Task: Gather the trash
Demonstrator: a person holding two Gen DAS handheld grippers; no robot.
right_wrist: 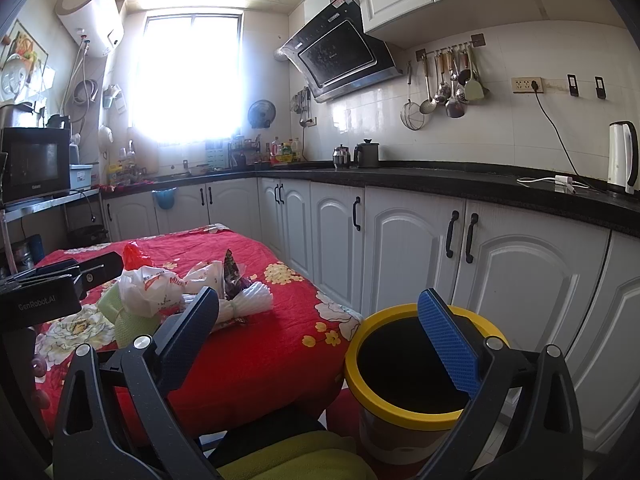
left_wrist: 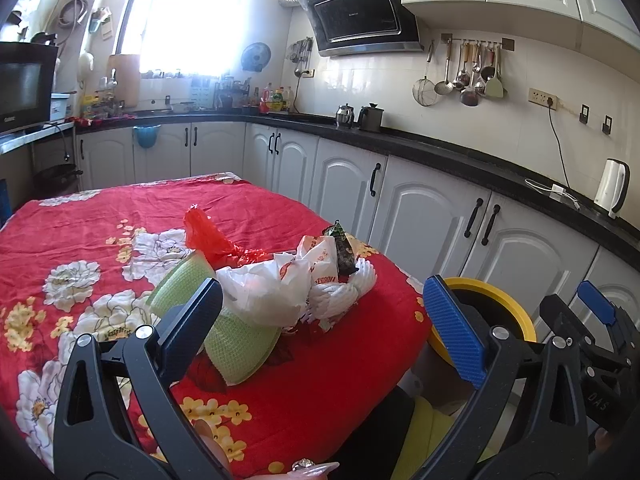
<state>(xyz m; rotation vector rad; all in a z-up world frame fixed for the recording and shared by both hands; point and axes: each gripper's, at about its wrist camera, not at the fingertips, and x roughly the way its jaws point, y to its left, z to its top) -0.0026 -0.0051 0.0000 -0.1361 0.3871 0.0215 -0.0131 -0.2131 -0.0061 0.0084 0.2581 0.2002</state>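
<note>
A pile of trash lies on the red floral tablecloth [left_wrist: 100, 216]: a white plastic bag [left_wrist: 264, 292], a red plastic bag [left_wrist: 208, 236], a dark snack wrapper [left_wrist: 344, 252], white foam netting [left_wrist: 344, 292] and green foam netting [left_wrist: 236, 340]. The pile also shows in the right wrist view, with the white bag [right_wrist: 152, 288] and the dark wrapper [right_wrist: 234, 276]. A yellow-rimmed bin [right_wrist: 404, 376] stands on the floor beside the table's right corner. My left gripper [left_wrist: 324, 328] is open and empty, just short of the pile. My right gripper [right_wrist: 320, 348] is open and empty, between table and bin.
White cabinets [right_wrist: 516, 280] under a black counter [right_wrist: 440, 184] run along the right and back. A kettle [right_wrist: 622, 156] and metal pots [right_wrist: 360, 156] stand on it. A microwave [right_wrist: 36, 164] sits at left. A yellow-green cushion [right_wrist: 296, 460] lies below the table edge.
</note>
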